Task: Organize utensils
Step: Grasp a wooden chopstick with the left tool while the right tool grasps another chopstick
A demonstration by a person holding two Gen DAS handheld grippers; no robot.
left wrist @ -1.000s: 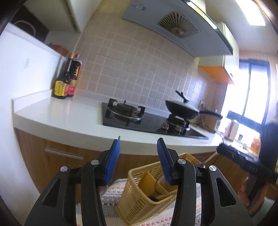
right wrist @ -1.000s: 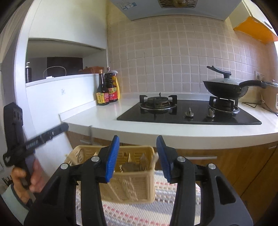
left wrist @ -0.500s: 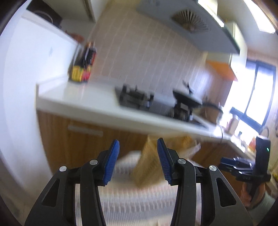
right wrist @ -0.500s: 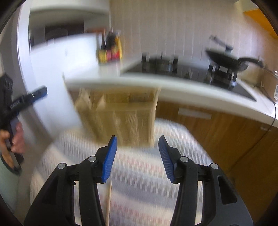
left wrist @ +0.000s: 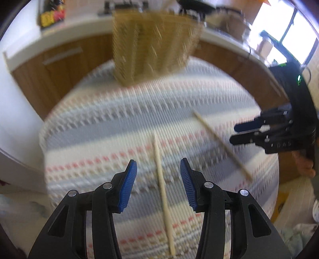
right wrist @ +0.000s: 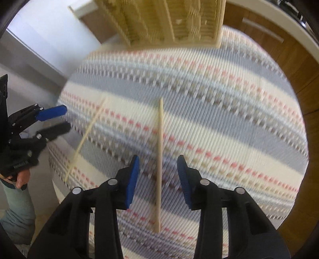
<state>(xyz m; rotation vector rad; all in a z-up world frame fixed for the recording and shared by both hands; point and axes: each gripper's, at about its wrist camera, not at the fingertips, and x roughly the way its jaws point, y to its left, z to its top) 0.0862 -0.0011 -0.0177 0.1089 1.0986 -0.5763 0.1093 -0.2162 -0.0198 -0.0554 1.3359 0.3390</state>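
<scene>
Two pale wooden chopsticks lie on a round table under a striped cloth point(left wrist: 99, 123). My left gripper point(left wrist: 158, 185) points down over one chopstick point(left wrist: 159, 169), which runs between its blue pads untouched; the jaws stand open. The other chopstick point(left wrist: 221, 147) lies to the right, near my right gripper point(left wrist: 245, 131). In the right wrist view, my right gripper point(right wrist: 158, 179) hangs over that chopstick point(right wrist: 160, 139). Its jaws are closing and the pads are clear of the stick. The left gripper point(right wrist: 53, 119) shows at the left by the first chopstick point(right wrist: 87, 137). A yellow slotted basket point(left wrist: 151, 45) point(right wrist: 169, 20) stands at the table's far edge.
Wooden cabinet doors point(left wrist: 65, 65) and a white counter point(left wrist: 59, 37) run behind the table, with sauce bottles point(left wrist: 51, 16) on top. The cloth point(right wrist: 239, 119) drops off at the round table's rim. A person's hand point(right wrist: 20, 177) holds the left gripper. The frames are blurred.
Both grippers have tipped down from facing the counter and hob to facing the table top. The two chopsticks have come into view beneath them. The right jaws stand a little narrower.
</scene>
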